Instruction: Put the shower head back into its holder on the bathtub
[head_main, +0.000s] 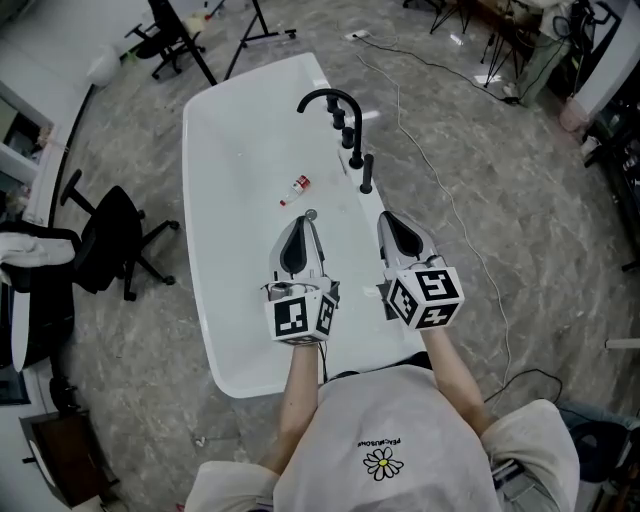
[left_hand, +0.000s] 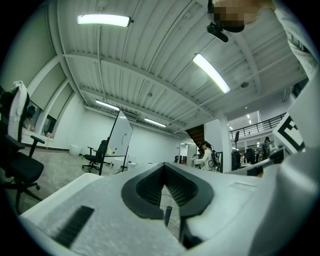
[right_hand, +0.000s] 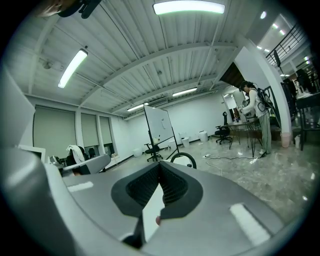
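A white bathtub (head_main: 225, 300) lies lengthwise in front of me. On its right rim stands a black curved faucet (head_main: 330, 98) with knobs behind it. Nearest of the row is a slim black upright piece, the shower head (head_main: 366, 173). My left gripper (head_main: 306, 222) hovers over the tub near the drain, shut and empty. My right gripper (head_main: 386, 218) hangs over the right rim just short of the shower head, also shut and empty. In the left gripper view (left_hand: 164, 167) a thin black post (left_hand: 168, 215) shows below the closed jaws. The right gripper view (right_hand: 159, 167) shows the faucet arc (right_hand: 183, 158) ahead.
A small red and white bottle (head_main: 296, 187) lies inside the tub beside the drain (head_main: 311, 214). A black office chair (head_main: 115, 240) stands left of the tub. A cable (head_main: 440, 190) runs across the floor on the right. Tripod legs (head_main: 250, 25) stand beyond the tub.
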